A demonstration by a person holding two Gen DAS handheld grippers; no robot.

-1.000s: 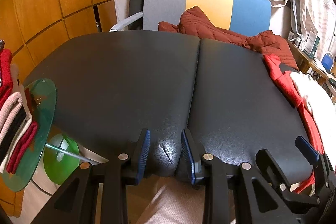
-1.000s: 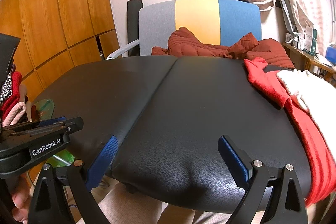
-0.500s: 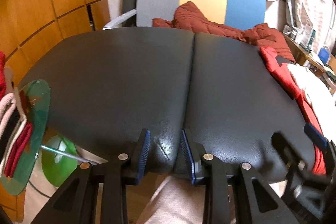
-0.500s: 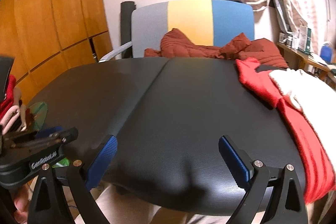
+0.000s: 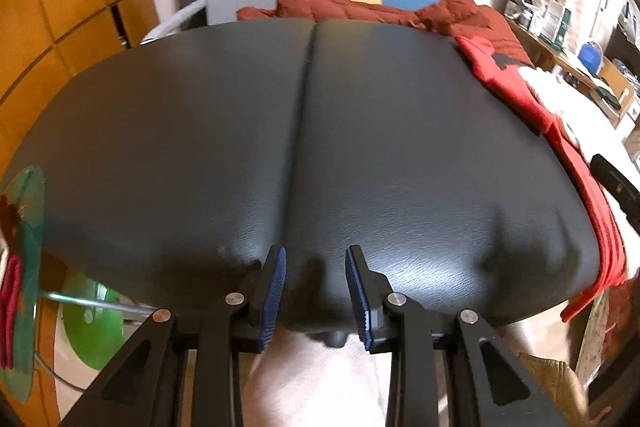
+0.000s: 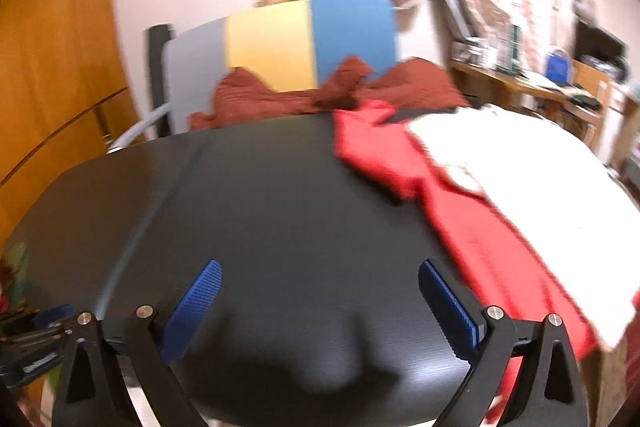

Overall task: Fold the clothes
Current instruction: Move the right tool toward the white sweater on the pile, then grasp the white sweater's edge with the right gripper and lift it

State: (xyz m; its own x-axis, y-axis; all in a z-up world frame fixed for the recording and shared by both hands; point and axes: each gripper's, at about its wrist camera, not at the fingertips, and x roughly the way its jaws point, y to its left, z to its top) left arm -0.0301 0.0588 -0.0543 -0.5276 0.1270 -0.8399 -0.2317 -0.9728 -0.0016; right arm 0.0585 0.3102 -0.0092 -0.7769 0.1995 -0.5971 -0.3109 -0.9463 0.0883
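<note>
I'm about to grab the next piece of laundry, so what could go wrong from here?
The cream-white garment lies on the bright red garment, so the open right claw may pinch both. Both drape over the black padded table's right edge and could slide off. The right wrist view is blurred, so aim may suffer.

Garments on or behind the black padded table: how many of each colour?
Bright red garment: 1
White knitted garment: 1
Rust-brown quilted garment: 1
Total: 3, all untouched by the open left gripper and open right gripper.
</note>
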